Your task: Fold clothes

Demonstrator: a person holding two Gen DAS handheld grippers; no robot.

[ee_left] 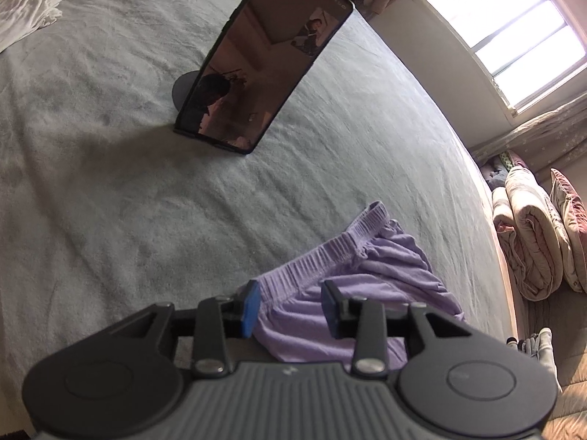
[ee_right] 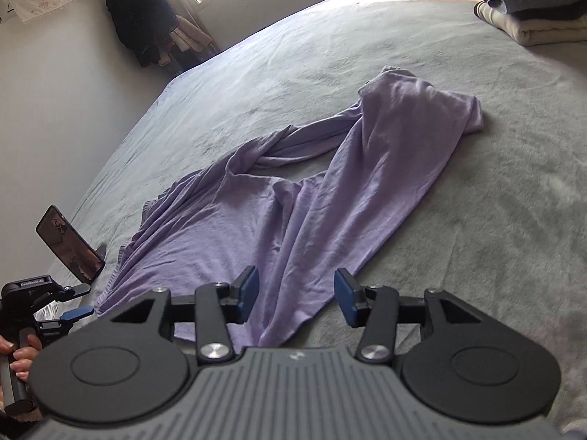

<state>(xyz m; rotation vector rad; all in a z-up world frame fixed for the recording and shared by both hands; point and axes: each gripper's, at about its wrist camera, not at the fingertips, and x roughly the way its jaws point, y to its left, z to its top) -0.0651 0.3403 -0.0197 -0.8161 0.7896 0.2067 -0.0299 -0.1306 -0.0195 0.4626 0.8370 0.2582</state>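
A pair of lilac trousers [ee_right: 330, 183] lies spread on the grey bed sheet [ee_right: 495, 201], legs stretching away, one leg twisted. Their ribbed waistband [ee_left: 330, 249] shows in the left wrist view. My left gripper [ee_left: 291, 308] hovers open over the waistband end, blue pads apart, with the cloth below them. My right gripper [ee_right: 297, 297] is open just above the trousers' near edge, nothing between its fingers. The left gripper [ee_right: 73, 311] also appears at the left edge of the right wrist view, held by a hand [ee_right: 18, 352].
A dark phone [ee_left: 264, 58] stands propped on a round stand mid-bed. White folded cloth [ee_left: 25, 11] lies at the far left corner. Stacked folded clothes [ee_right: 532, 3] sit at the bed's far right. Rolled quilts [ee_left: 532, 234] lie beside the bed under a window [ee_left: 513, 25].
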